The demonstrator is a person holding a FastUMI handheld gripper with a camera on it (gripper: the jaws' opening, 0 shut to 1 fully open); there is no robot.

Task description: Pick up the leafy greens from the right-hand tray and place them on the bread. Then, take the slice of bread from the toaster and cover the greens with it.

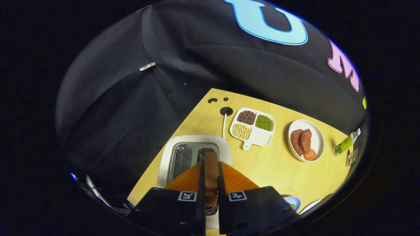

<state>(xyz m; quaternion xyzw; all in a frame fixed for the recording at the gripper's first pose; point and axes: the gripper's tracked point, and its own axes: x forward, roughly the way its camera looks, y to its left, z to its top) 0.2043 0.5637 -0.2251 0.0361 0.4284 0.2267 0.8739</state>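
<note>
Low in the frame, the gripper (211, 183) jaws clench a bread slice (211, 173) above the toaster (170, 154); a thin edge hold could slip.

the wooden table (269, 164) is evenly and warmly lit from above, with only soft, short shadows beside the white toaster (193, 154). the booth wall stays dim, with faint sheen on its folds. fisheye distortion bends the table edges. the gripper (210, 170) fingers, very near, look slightly soft.
</note>
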